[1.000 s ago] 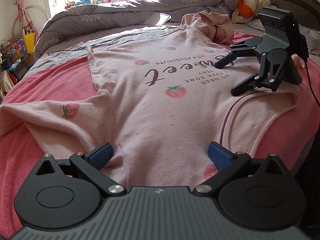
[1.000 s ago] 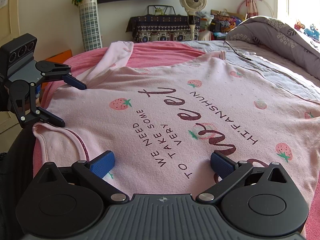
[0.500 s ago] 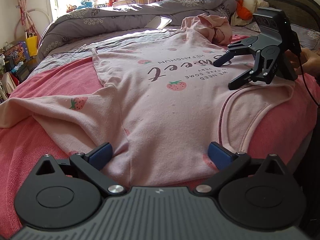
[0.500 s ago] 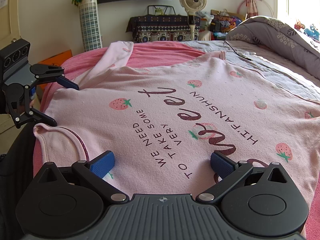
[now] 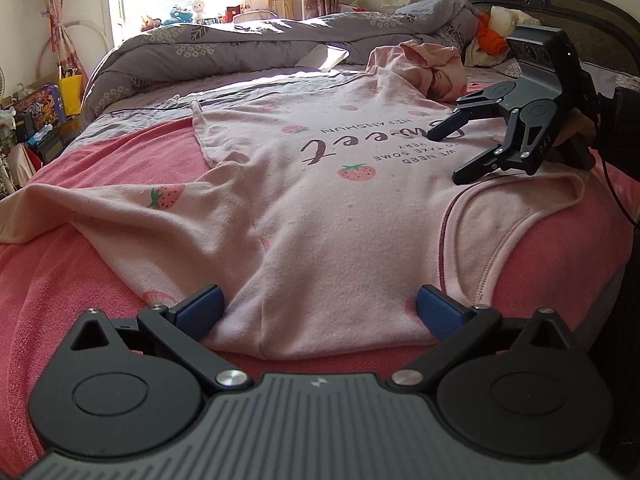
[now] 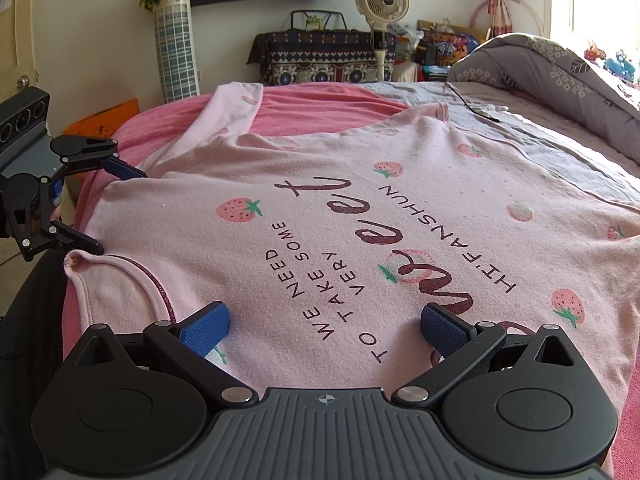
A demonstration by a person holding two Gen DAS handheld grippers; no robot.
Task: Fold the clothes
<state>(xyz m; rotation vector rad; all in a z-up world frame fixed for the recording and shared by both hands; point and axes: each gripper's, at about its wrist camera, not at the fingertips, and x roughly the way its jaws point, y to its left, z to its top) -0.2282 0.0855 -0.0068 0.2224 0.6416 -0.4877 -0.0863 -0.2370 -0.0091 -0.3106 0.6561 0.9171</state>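
A pale pink long-sleeve shirt [image 5: 340,216] with strawberries and dark lettering lies spread front up on the bed; it also shows in the right wrist view [image 6: 360,220]. My left gripper [image 5: 320,308] is open and empty at the shirt's shoulder edge beside the neckline; it shows in the right wrist view [image 6: 112,208]. My right gripper [image 6: 324,324] is open and empty, low over the shirt's chest near the other shoulder; it shows in the left wrist view [image 5: 452,156]. One sleeve [image 5: 80,208] trails left; the other [image 5: 424,64] is bunched up.
A pink blanket [image 5: 60,300] covers the bed. A grey patterned duvet [image 5: 240,48] is heaped along the far side. A dark headboard [image 5: 560,4] with pillows stands at one end. A fan [image 6: 382,4], a tower heater [image 6: 176,40] and a cluttered cabinet [image 6: 320,56] stand past the foot.
My left gripper has drawn back toward the near edge of the shirt, so its shoulder edge now lies just between my fingers. My right gripper has hardly moved.
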